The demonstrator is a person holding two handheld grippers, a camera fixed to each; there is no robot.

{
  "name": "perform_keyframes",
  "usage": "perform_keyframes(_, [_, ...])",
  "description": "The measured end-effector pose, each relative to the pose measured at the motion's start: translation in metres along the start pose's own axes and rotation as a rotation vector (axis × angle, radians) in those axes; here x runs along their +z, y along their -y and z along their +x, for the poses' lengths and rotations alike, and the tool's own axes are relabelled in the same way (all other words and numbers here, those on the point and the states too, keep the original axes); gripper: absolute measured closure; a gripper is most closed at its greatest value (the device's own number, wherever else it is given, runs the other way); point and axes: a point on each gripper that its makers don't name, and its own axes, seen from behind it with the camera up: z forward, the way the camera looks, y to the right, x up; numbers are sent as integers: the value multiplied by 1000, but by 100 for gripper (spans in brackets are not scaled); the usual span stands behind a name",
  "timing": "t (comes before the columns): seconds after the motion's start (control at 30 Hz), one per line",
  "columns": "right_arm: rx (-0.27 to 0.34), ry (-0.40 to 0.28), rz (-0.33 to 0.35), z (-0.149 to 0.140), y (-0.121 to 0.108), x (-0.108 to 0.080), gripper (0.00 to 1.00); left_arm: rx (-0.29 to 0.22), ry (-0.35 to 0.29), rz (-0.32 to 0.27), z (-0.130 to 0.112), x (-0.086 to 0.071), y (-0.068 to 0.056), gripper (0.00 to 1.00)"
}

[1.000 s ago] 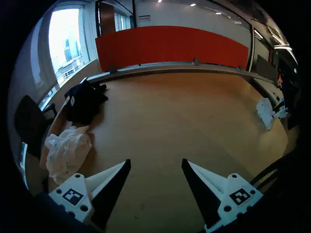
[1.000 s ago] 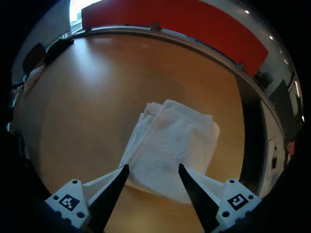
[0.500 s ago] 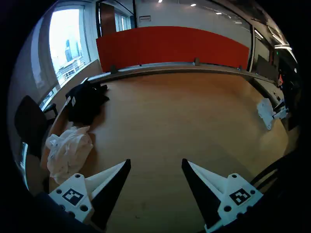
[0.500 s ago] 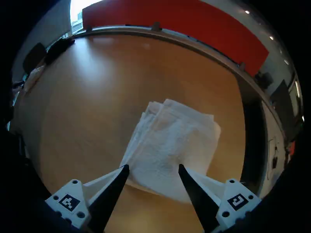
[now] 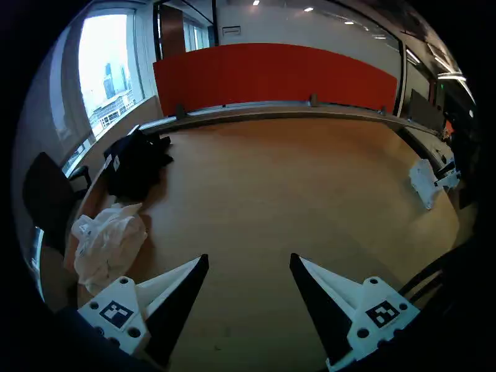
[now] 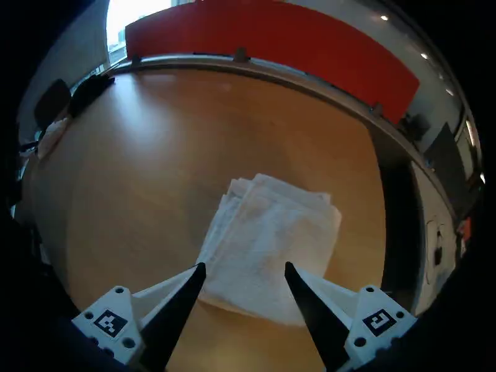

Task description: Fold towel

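A white towel (image 6: 270,242), folded into a thick rectangle, lies flat on the wooden table (image 6: 155,180) in the right gripper view. My right gripper (image 6: 243,268) hovers over its near edge, open, with nothing between the fingers. In the left gripper view my left gripper (image 5: 248,259) stands open above bare tabletop (image 5: 279,180). At that view's far right edge the other gripper (image 5: 428,180) shows small and white.
A crumpled white plastic bag (image 5: 108,242) and a black bag (image 5: 133,161) lie along the table's left side, with a dark chair (image 5: 46,198) beyond. A red partition (image 5: 273,71) runs along the table's far edge. Windows stand at the far left.
The right gripper has drawn back and up a little, so the towel looks smaller and farther. The left gripper has hardly moved.
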Motion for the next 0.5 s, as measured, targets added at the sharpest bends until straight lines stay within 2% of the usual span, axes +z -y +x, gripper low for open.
perform_keyframes(0.5, [215,-176,-85,37,-13,-15,1,0,-12,0,8,-1,1,3])
